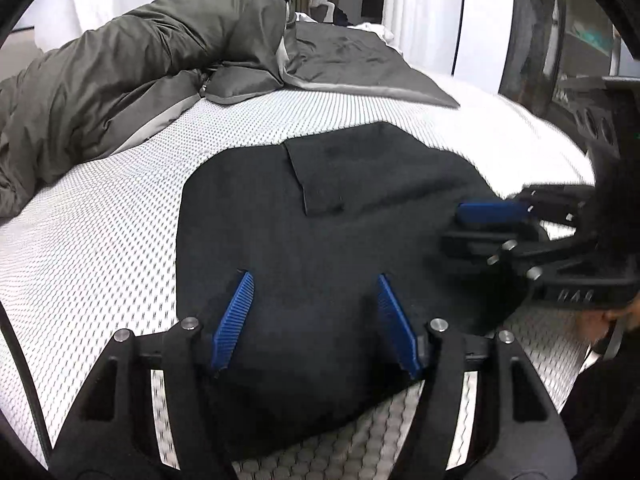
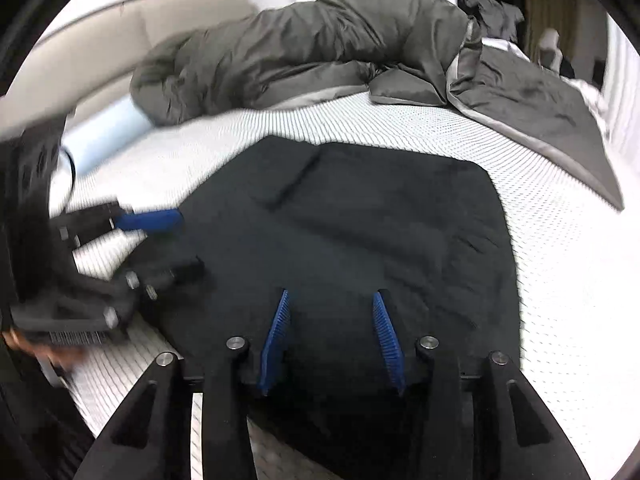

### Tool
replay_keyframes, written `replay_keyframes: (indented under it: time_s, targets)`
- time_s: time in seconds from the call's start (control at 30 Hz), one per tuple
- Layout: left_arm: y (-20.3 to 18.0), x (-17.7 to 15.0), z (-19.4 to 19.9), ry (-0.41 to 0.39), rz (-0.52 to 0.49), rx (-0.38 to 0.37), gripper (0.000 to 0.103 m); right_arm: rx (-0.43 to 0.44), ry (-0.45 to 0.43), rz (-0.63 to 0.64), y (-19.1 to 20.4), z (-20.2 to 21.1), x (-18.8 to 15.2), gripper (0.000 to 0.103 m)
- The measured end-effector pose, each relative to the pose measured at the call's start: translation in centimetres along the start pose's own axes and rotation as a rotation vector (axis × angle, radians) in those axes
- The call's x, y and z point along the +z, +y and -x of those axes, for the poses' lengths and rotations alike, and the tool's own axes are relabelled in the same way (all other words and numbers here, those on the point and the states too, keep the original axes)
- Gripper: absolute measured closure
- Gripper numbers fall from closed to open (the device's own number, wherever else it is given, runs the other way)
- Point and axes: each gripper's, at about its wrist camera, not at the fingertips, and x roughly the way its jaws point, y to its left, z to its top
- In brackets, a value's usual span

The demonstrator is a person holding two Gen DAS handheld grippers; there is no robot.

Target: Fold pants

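The black pants (image 1: 320, 240) lie folded into a compact block on the white mattress (image 1: 100, 220), in front of the heaped grey duvet (image 1: 120, 60). Both tools hover over the pants' near edge: the left tool (image 1: 316, 280) gapes wide, the right tool (image 2: 330, 300) stands narrower, neither pinching cloth. To finish well, I'd grip matching corners and keep edges aligned.

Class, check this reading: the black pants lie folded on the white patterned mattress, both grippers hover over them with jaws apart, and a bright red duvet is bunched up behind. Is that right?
One detail is wrong. The duvet bunched behind the pants is dark grey, not red, as the right wrist view shows. The rest stands: pants folded on the mattress, left gripper and right gripper with jaws apart.
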Motion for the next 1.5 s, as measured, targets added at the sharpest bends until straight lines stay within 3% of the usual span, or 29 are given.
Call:
replay_keyframes:
  time_s: [0.03,0.1,0.17,0.2,0.3,0.37,0.4,0.47,0.57,0.67,0.77,0.87,1.0,1.1,1.27,1.4,1.5]
  targets:
    - [0.3,0.4,-0.4,0.008,0.019,-0.002,0.044,0.004,-0.003,0.000,0.4,-0.4,0.5,0.058]
    - [1.2,0.9,-1.9,0.051,0.063,0.003,0.063,0.022,0.012,0.016,1.6,-1.8,1.6,0.058]
    - [1.7,1.0,-2.7,0.056,0.087,-0.007,0.069,0.019,0.073,0.013,2.0,-4.1,2.0,0.058]
    - [1.9,1.0,-3.1,0.059,0.092,0.002,0.078,0.001,0.101,0.010,2.1,-5.1,2.0,0.058]
    - [2.6,0.6,-3.3,0.062,0.109,0.000,0.079,-0.081,0.117,0.046,2.4,-5.2,1.8,0.058]
    - [2.9,0.6,-3.2,0.060,0.092,0.002,0.079,-0.243,0.112,0.095,1.6,-4.4,1.1,0.059]
    - [2.9,0.5,-3.2,0.059,0.090,0.002,0.079,-0.261,0.112,0.090,0.8,-4.2,0.8,0.060]
    - [2.7,0.5,-3.3,0.058,0.079,0.013,0.078,-0.213,0.108,0.065,-0.3,-3.5,0.3,0.062]
    - [2.5,0.8,-3.3,0.062,0.069,0.042,0.078,-0.236,0.088,0.113,0.4,-3.4,0.2,0.060]
    - [2.5,1.6,-2.2,0.036,0.096,0.021,0.078,-0.105,0.063,0.041,0.5,-3.0,1.2,0.060]
    - [3.2,3.2,-2.8,0.031,0.095,0.042,0.078,-0.054,0.032,0.008,0.6,-2.9,2.9,0.054]
    - [4.2,4.1,-5.3,0.101,0.116,0.053,0.078,-0.052,0.044,0.006,1.0,-5.1,4.8,0.042]
    - [4.0,4.2,-6.8,0.130,0.064,0.072,0.076,-0.111,0.148,0.041,0.9,-8.2,4.2,0.042]
    - [4.9,4.0,-6.4,0.121,0.074,0.070,0.076,-0.295,0.160,0.119,0.1,-6.7,3.8,0.047]
    - [6.1,3.5,-6.0,0.124,0.091,0.114,0.076,-0.268,0.160,0.097,-1.0,-6.1,3.5,0.047]
    - [6.6,4.5,-4.4,0.100,0.131,0.095,0.077,-0.136,0.087,-0.004,-1.0,-4.4,4.7,0.047]
    - [7.2,6.2,-4.8,0.079,0.158,0.086,0.077,-0.141,0.040,-0.018,-0.3,-4.5,6.6,0.047]
